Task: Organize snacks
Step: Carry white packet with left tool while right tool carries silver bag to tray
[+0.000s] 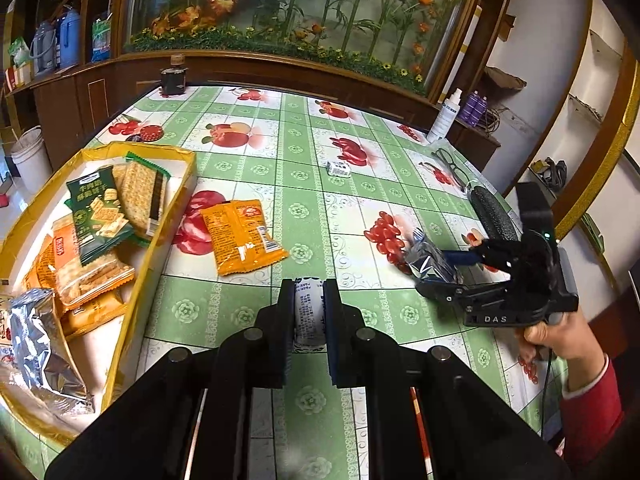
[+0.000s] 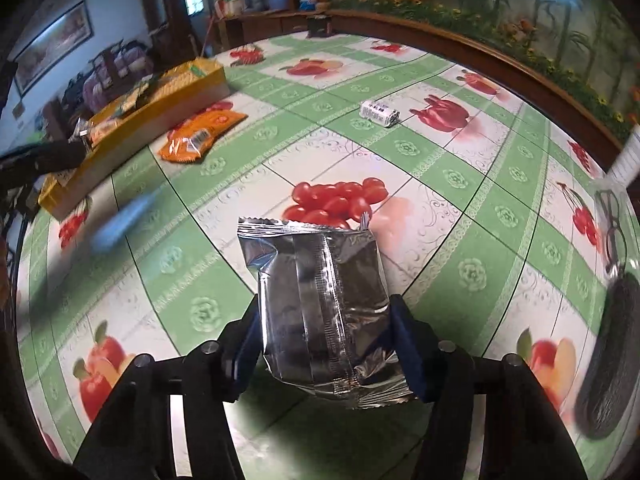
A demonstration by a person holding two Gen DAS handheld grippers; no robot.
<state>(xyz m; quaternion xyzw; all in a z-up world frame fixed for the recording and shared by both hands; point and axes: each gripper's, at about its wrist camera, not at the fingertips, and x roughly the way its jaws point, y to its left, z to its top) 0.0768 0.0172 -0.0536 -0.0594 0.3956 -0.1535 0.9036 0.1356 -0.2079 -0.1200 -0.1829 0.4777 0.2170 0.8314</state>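
- At the bottom centre of the left wrist view, the left gripper (image 1: 309, 312) is clamped on one small white packet (image 1: 308, 312) with blue print, held upright between the pads above the tablecloth (image 1: 304, 184).
- At the right of that view, a hand (image 1: 560, 340) in a red sleeve (image 1: 592, 408) holds the right gripper (image 1: 430, 270), whose fingers sit either side of one silver pouch (image 1: 430, 262).
- In the right wrist view, the same silver pouch (image 2: 324, 312) fills the lower centre between the two blue pads (image 2: 406, 356); the jaws are partly open around it, and whether the pads press on it I cannot tell.
- One yellow-rimmed tray (image 1: 176, 196) lies at the left of the left wrist view; it holds one green packet (image 1: 98, 216), one clear cracker pack (image 1: 140, 196), at least three orange packs (image 1: 80, 264) and one silver bag (image 1: 44, 344).
- One orange packet (image 1: 240, 236) lies loose on the cloth just right of the tray, in mid-frame.
- One second small white packet (image 1: 338, 169) lies alone further up the cloth, above centre.
- One pair of glasses (image 1: 450, 162) and one dark case (image 1: 492, 212) sit at the table's right edge.
- One white spray bottle (image 1: 444, 116) stands at the upper right; one dark jar (image 1: 173, 76) at the upper left.
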